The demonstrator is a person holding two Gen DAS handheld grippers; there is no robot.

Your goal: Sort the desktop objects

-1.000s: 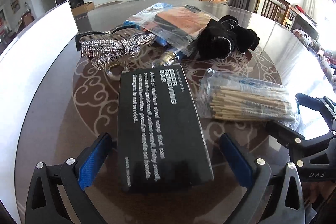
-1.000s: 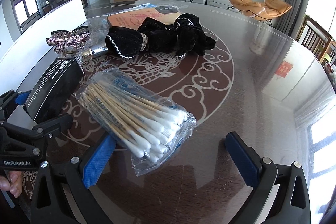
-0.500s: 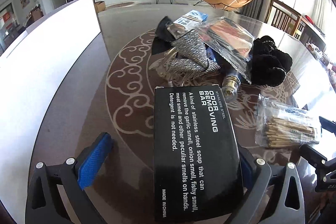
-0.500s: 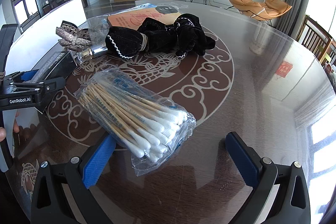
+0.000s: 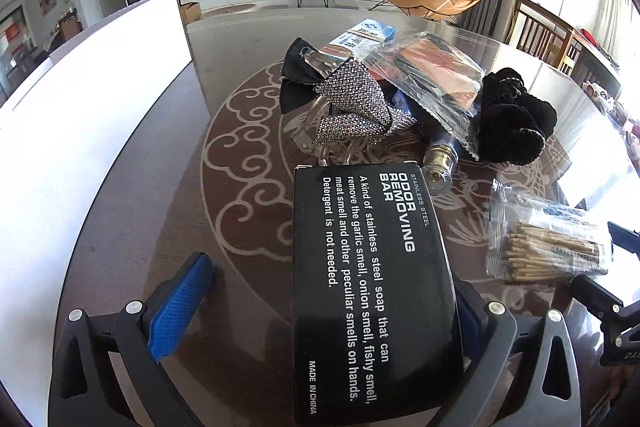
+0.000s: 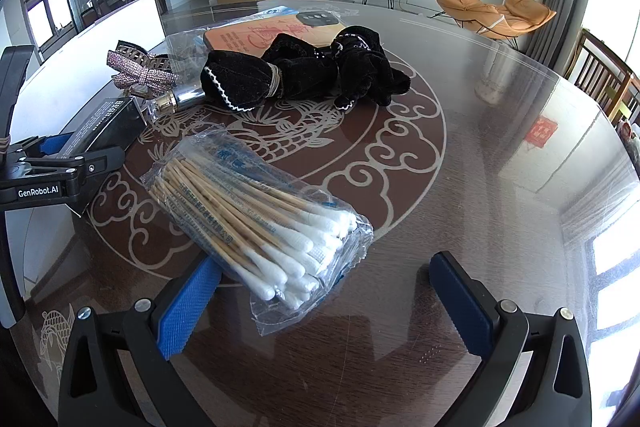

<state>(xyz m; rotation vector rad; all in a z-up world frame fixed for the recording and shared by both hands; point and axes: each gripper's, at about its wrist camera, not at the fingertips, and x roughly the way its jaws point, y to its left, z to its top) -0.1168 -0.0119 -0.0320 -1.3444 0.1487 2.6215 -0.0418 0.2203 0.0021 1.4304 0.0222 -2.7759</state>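
A black box (image 5: 372,291) printed "Odor Removing Bar" lies on the round glass table between the pads of my left gripper (image 5: 320,311). The jaws are wide open; the box lies against the right pad, away from the left one. The box also shows in the right wrist view (image 6: 100,127). A clear bag of cotton swabs (image 6: 256,211) lies between the open pads of my right gripper (image 6: 324,307), near the left pad. Behind are a rhinestone bow hair clip (image 5: 352,111), a small perfume bottle (image 5: 440,163), black velvet hair ties (image 6: 304,71) and a bagged orange phone case (image 5: 436,71).
A large white board (image 5: 80,131) stands along the table's left side. The left gripper's body (image 6: 44,175) shows at the left of the right wrist view. The swab bag (image 5: 548,247) lies right of the box. Chairs stand at the far right.
The left gripper has swung left and forward around the box, which went from centred between the pads to against the right pad. The right gripper and swab bag have not moved.
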